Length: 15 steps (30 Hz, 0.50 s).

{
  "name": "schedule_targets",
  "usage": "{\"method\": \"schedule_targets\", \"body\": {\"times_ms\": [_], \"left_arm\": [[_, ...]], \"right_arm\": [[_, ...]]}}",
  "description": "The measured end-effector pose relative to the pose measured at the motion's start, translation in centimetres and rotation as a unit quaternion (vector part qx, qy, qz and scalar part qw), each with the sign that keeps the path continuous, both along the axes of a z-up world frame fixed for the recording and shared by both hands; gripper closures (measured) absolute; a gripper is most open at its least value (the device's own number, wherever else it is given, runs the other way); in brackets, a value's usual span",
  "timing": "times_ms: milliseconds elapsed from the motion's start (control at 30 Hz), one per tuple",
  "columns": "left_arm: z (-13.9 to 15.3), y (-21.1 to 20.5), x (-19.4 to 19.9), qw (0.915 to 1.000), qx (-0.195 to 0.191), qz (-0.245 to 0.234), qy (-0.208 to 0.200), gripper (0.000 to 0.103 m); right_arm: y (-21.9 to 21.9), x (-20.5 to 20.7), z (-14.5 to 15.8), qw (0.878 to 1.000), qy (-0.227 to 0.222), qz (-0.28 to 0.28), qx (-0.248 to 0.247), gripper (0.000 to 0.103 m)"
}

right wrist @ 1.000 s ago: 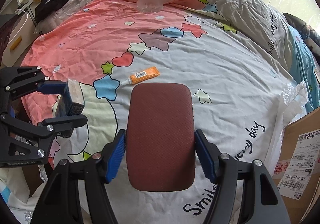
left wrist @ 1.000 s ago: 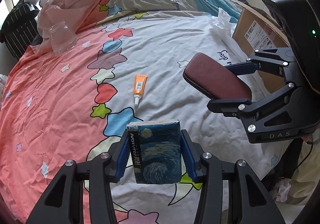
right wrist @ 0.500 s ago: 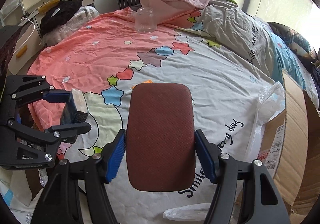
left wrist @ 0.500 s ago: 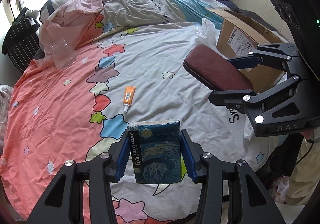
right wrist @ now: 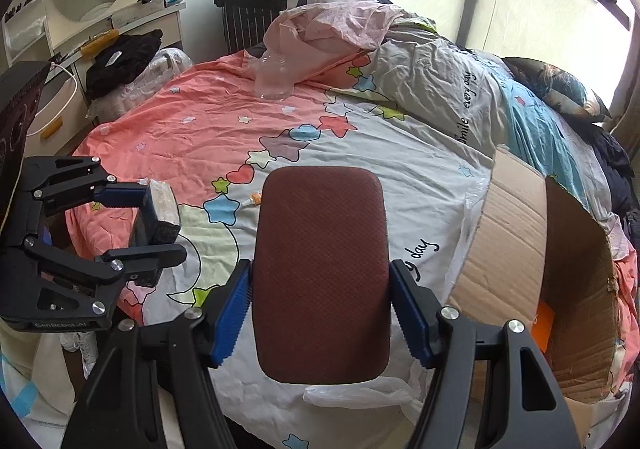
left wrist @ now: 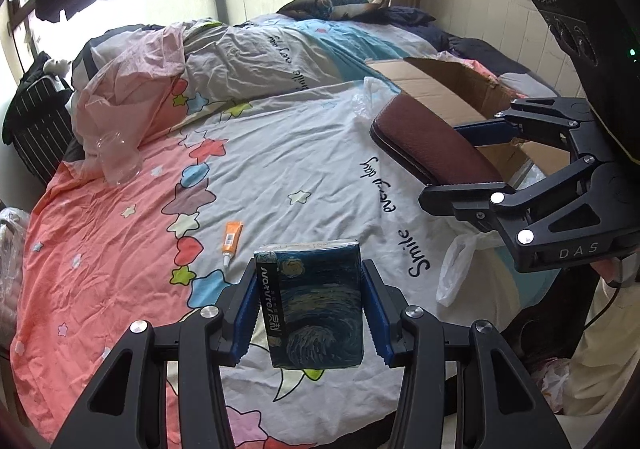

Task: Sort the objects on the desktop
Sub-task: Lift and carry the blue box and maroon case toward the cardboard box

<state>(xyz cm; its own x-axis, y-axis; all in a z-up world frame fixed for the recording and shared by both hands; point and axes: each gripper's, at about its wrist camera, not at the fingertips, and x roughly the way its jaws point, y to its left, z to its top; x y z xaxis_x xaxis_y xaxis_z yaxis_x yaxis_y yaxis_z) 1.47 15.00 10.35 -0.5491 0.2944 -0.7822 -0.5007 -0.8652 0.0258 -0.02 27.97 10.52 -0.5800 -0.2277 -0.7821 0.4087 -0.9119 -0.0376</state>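
Left gripper, bottom centre of its own wrist view, has its blue pads pressed on both sides of a tissue pack printed with a starry-night painting, held upright above the bed sheet. Right gripper, bottom centre of its view, is clamped on a maroon case that fills the gap between its fingers. An orange tube lies on the sheet just up-left of the tissue pack; in the right view only its tip shows beside the case. A cardboard box sits at right, its far wall cut off. A clear jar at upper centre is hard to make out against pink cloth.
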Motion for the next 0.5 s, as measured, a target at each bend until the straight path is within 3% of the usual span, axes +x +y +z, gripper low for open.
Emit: {"method": "schedule_targets", "body": {"times_ms": [500], "left_arm": [[2.4, 6.9, -0.8, 0.9966, 0.034, -0.074, 0.01, 0.054]], "right_arm": [[8.0, 1.4, 2.1, 0.997, 0.014, -0.072, 0.002, 0.04]]}}
